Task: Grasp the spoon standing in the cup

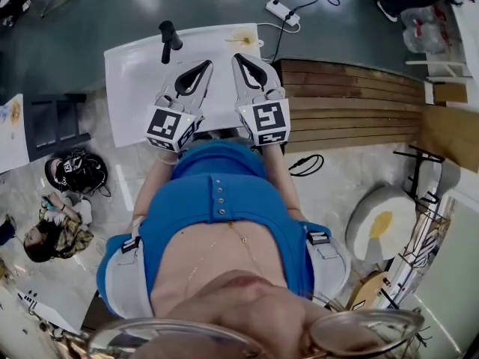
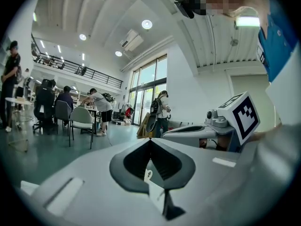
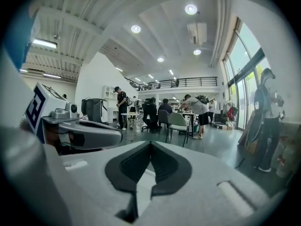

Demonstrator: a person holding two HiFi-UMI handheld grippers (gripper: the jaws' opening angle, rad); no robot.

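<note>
Not started. Left gripper [image 1: 206,64] and right gripper [image 1: 237,57] fingers together and empty over tabletop [image 1: 135,88]. Dark object ahead, likely the cup [image 1: 171,42]; spoon indistinct, ungrasped.

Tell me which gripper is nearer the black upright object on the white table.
Left. In the head view the left gripper is just right of the black upright object; the right gripper is farther right.
</note>
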